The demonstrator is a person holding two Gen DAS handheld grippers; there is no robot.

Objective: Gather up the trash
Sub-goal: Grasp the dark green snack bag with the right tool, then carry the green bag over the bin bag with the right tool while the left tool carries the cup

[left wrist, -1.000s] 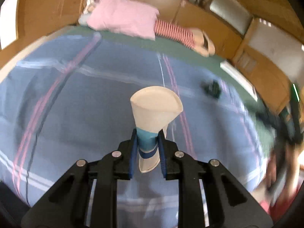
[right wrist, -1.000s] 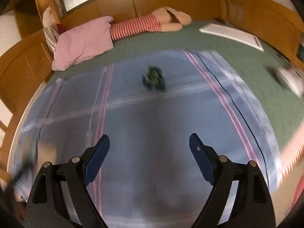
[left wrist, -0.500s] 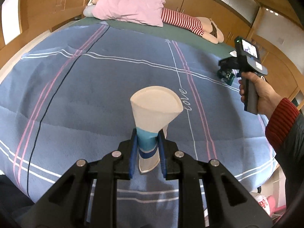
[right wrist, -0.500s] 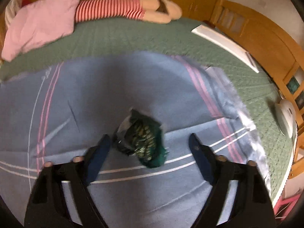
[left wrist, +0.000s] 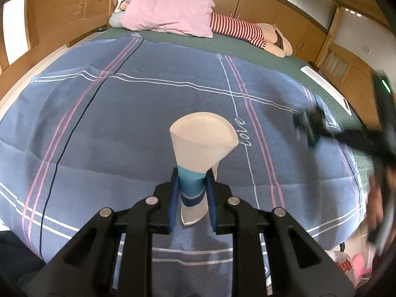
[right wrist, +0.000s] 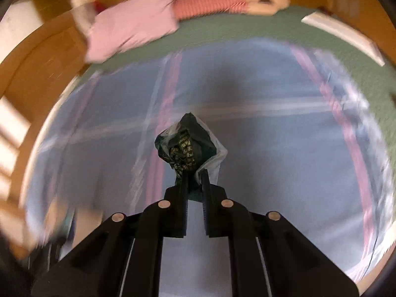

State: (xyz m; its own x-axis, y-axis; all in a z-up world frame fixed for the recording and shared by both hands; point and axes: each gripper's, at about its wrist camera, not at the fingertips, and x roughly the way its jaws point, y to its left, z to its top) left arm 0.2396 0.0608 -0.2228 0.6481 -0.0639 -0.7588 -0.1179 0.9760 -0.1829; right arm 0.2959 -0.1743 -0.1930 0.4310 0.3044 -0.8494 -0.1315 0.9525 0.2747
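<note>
My left gripper point(left wrist: 191, 193) is shut on a crushed paper cup point(left wrist: 201, 146), white with a blue band, held above the blue plaid blanket point(left wrist: 123, 123). My right gripper point(right wrist: 194, 180) is shut on a crumpled dark green wrapper point(right wrist: 189, 146) with clear plastic, lifted above the blanket point(right wrist: 272, 148). In the left wrist view the right gripper with the wrapper point(left wrist: 309, 126) shows blurred at the right edge.
A pink pillow point(left wrist: 170, 12) and a striped plush toy point(left wrist: 247, 31) lie at the head of the green bedspread point(left wrist: 222, 47). A white flat object point(right wrist: 344, 34) lies on the bed's right side. Wooden bed frame and cabinets surround. A bag point(left wrist: 344, 264) sits on the floor at the right.
My right gripper has closed on the green wrapper and lifted it off the blanket. The left gripper still holds the paper cup, hardly moved.
</note>
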